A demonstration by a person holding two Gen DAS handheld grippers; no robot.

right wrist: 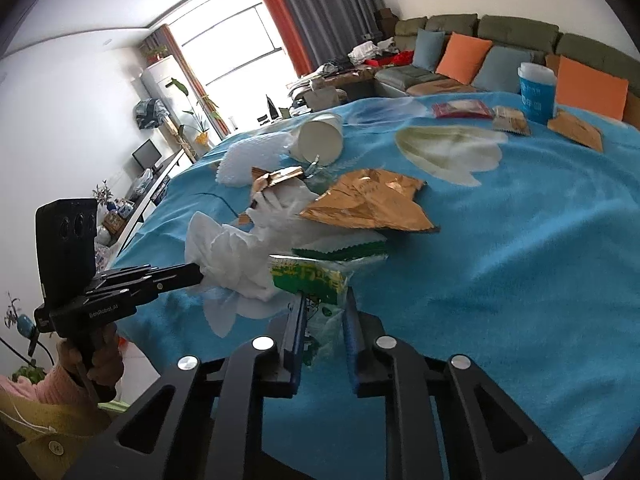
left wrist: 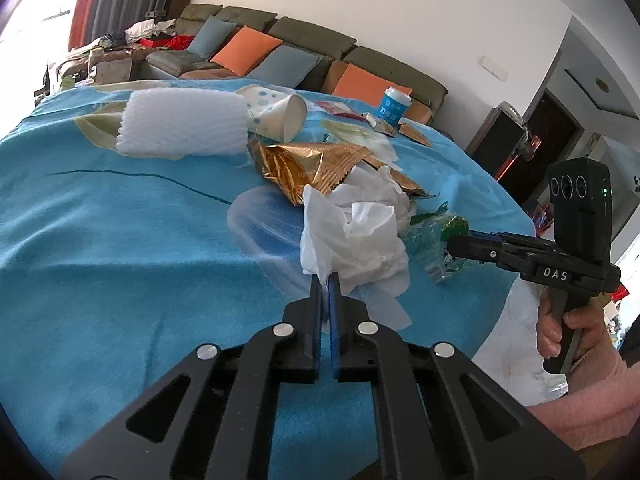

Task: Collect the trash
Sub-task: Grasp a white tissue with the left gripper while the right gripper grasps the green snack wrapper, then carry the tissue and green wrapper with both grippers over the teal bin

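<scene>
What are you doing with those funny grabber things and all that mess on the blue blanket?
A person is picking up trash from the blue blanket with two hand-held grippers. The left gripper has its jaws pinched shut on the crumpled white tissue. The right gripper has its jaws around the green snack wrapper, with a gap still showing. A gold wrapper, a tipped paper cup, white foam and a blue cup are still lying there.

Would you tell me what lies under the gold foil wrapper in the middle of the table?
The gold foil wrapper rests partly on the crumpled white tissue and partly on the blue tablecloth. A green wrapper edge pokes out below it. Anything else beneath is covered.
</scene>
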